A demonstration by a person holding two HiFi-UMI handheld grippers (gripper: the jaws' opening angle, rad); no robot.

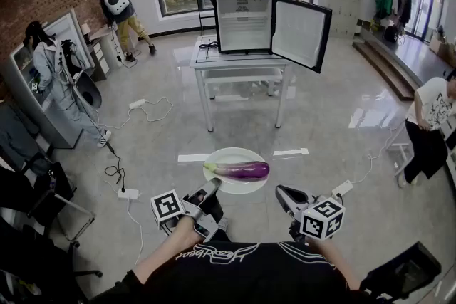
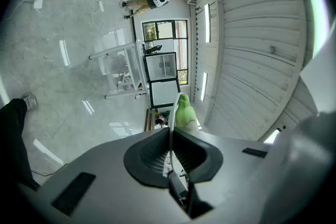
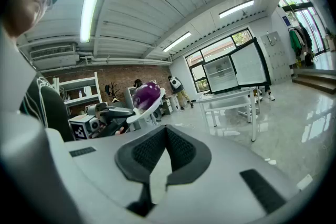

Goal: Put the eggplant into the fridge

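Left gripper (image 1: 212,186) clamped on plate (image 1: 235,152) rim, eggplant (image 1: 246,169) aboard; right gripper (image 1: 282,193) closed, empty. Carrying step; next, approach open fridge (image 1: 242,25).

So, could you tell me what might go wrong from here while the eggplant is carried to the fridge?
1. The left gripper pinches the plate by one rim edge only; it could tilt, and the loose eggplant could roll off.
2. Cables lie on the floor left of the way to the table: possibly a trip hazard.
3. The door of the fridge hangs out past the table; the plate might knock it.
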